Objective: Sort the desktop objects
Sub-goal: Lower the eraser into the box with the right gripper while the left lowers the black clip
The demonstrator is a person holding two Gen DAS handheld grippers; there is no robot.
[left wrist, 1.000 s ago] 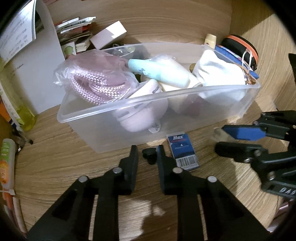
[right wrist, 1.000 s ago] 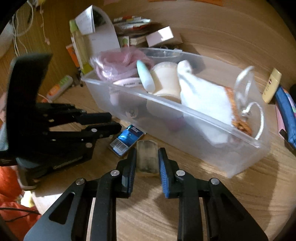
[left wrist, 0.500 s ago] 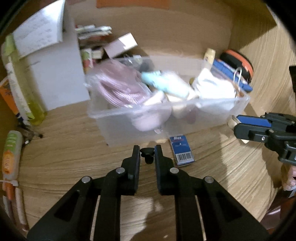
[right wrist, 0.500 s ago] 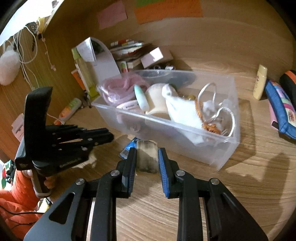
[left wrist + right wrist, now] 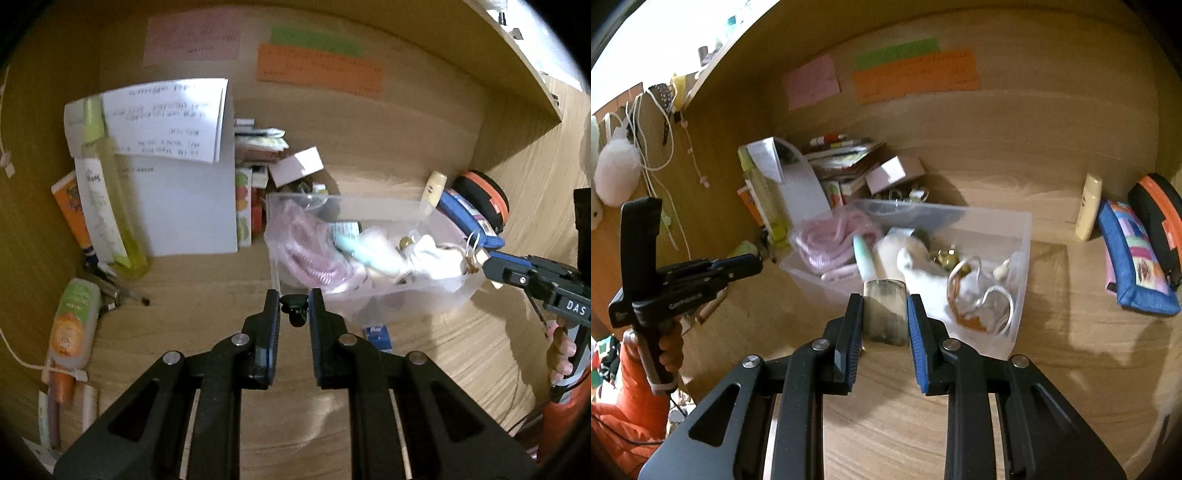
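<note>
The bench (image 5: 1052, 387) carries a clear plastic bin (image 5: 1023, 236), already crowded with a bagged pink coil (image 5: 831, 240), a pale mint tube (image 5: 862, 258), white cloth (image 5: 923, 280) and wire rings (image 5: 993, 299). Both carried pieces look bound for that bin, and the move turns on where its open top lies from each pair of tongs.

In the right wrist view the bin's near wall runs from about nine o'clock to three o'clock across the picture, its long axis slanting up toward two o'clock, and the opening sits at twelve o'clock just past the fingertips. The right tongs (image 5: 885, 314) are pinching a flat, pale block with a dark smudged face (image 5: 884, 310) (an eraser, I would guess, though the blur forbids certainty), held upright with its long side along the fingers and its top edge overlapping the bin's near rim in the picture.

In the left wrist view the bin lies at one o'clock, its near left corner directly beyond the fingertips. The left tongs (image 5: 292, 310) are nearly pressed together, pinching a small black knobbed piece (image 5: 293, 310) (too small to name).

The right hand seems nearer the opening; I judge it needs only a short forward reach, the left a shift toward one o'clock.

A small blue packet (image 5: 376, 334) lies on the bench against the bin's near wall, not yet sorted.
</note>
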